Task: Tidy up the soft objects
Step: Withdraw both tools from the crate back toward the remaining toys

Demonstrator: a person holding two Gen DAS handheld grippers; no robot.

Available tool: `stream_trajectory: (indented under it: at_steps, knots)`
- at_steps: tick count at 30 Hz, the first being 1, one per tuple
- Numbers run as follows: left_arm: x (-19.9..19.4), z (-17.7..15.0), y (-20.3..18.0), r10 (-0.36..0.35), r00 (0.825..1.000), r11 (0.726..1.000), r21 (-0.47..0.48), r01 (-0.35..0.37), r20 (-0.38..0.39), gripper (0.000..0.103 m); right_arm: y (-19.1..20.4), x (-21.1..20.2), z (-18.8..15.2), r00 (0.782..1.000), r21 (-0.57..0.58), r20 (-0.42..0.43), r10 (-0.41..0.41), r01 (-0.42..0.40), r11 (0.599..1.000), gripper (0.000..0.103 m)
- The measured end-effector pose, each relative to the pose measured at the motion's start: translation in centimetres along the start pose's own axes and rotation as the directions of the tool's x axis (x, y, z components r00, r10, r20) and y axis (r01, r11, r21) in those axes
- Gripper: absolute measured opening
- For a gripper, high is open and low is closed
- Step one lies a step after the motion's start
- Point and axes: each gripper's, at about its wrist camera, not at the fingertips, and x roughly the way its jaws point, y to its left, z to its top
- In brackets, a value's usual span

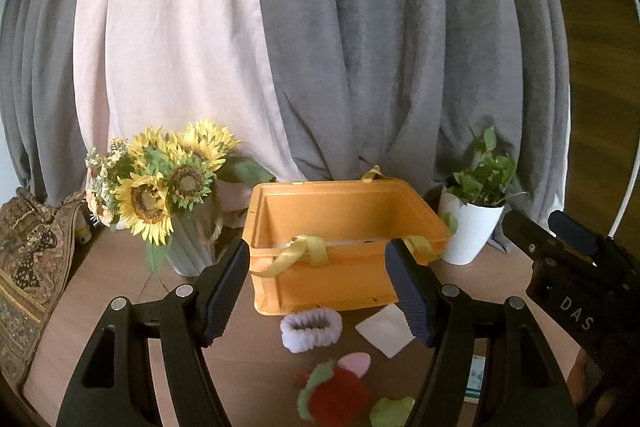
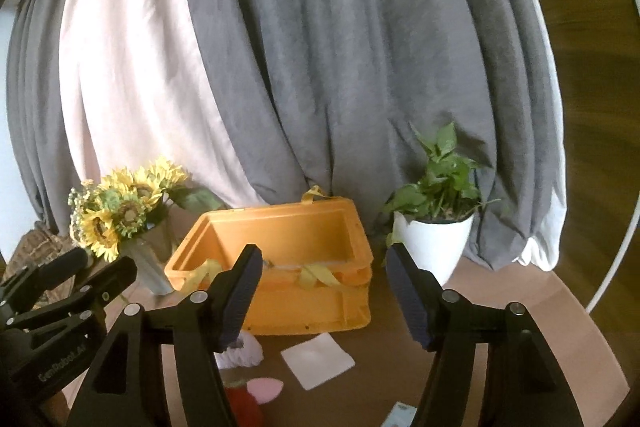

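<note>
Left wrist view puts the left gripper with its jaws spread wide and nothing between them, hovering above the brown table and aimed at the orange bin, which sits at 12 o'clock from the fingers. The soft things lie nearer, at about 6 o'clock: a lilac scrunchie touching the bin's front wall, its long axis running 9 to 3; a white pad at about 4 o'clock of it; a red and green plush lower still, with a pink piece at its top edge. From the right wrist, the right gripper is also spread and empty, and the scrunchie is half hidden behind its left finger. By my reading the left gripper is nearer the scrunchie and lined up across its short axis.
</note>
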Motion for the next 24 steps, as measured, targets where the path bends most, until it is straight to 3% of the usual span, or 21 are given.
stream_trajectory:
  at_steps: [14,24]
  knots:
    - [-2.6,-2.8,-3.9,-0.002,1.0,0.999,0.039,0.002,-0.004,0.073,-3.4,-3.3,-2.2,1.0,0.025,-0.022,-0.019,0.02,0.999,0.075]
    - [-2.6,-5.1,-5.8,0.009,0.999,0.999,0.035,-0.007,-0.053,0.077,-5.8,-3.5,-4.2,0.998,0.026,-0.068,-0.017,0.019,0.999,0.081]
